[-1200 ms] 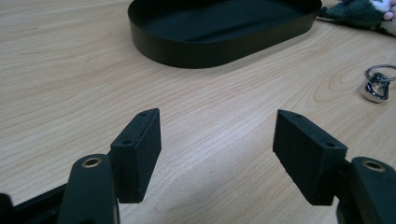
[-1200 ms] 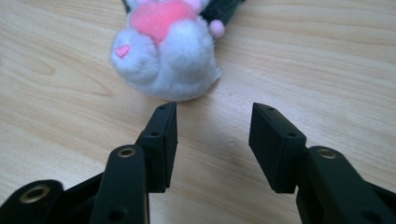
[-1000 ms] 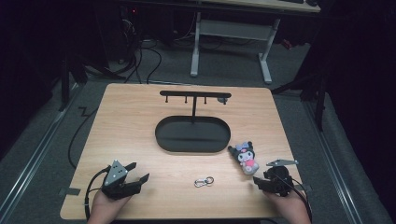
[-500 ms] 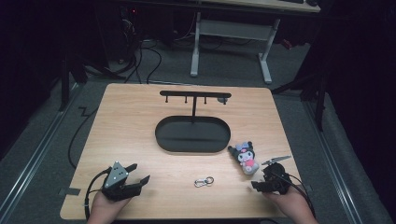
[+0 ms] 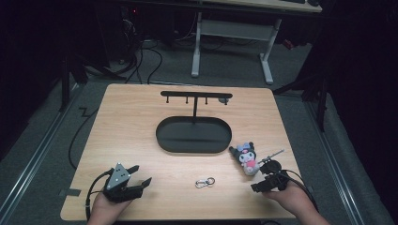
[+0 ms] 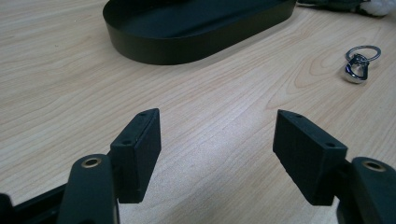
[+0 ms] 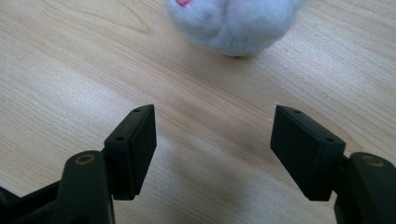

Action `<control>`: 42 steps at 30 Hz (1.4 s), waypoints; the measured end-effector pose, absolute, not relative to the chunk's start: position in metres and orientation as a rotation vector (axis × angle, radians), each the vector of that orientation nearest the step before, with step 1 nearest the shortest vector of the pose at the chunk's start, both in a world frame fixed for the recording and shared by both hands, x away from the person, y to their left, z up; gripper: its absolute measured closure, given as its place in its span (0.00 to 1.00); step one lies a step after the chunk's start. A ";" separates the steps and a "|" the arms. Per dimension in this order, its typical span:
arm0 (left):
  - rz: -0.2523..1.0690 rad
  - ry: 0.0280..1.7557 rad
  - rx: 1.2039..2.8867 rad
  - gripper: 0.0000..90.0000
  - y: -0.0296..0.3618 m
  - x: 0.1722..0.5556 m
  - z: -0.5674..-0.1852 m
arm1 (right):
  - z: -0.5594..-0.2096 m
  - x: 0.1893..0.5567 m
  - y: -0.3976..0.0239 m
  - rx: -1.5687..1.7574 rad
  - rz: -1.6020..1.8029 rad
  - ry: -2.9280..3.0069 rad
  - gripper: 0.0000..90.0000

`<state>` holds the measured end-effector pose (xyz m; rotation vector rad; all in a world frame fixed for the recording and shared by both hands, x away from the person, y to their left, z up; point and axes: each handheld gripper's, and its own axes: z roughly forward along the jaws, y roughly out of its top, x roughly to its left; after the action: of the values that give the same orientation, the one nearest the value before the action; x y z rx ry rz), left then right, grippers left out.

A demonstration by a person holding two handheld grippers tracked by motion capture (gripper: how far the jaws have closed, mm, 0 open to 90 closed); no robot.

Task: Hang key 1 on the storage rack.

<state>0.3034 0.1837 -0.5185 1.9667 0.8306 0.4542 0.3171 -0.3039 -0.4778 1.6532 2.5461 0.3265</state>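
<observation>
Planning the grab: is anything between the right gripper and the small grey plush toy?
Nothing visible: bare wooden table separates the right gripper, whose jaws have just been opening and hold nothing, from the small grey plush toy just ahead.

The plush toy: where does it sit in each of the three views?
High view: plush toy right of the black oval tray.
Left gripper view: top right corner.
Right gripper view: top centre, beyond the open jaws.
Shared landmark: the wooden table.

A light wooden counter [image 5: 131,122] stands on grey carpet floor [image 5: 42,154] in a dim room. Behind it, a white-legged desk [image 5: 230,30] stands over tangled black cables [image 5: 145,54].
</observation>
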 end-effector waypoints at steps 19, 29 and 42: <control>0.442 0.824 1.971 0.36 0.187 0.305 -0.519 | -0.459 0.353 -0.286 1.712 0.287 2.530 0.24; 0.438 0.823 1.973 0.36 0.187 0.305 -0.519 | -0.475 0.375 -0.274 1.735 0.275 2.539 0.26; 0.436 0.819 1.990 0.36 0.186 0.305 -0.521 | -0.481 0.384 -0.281 1.782 0.265 2.497 0.48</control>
<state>0.3047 0.1861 -0.5213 1.9904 0.8187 0.4357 0.3843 -0.2814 -0.4811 1.7823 2.4970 0.2651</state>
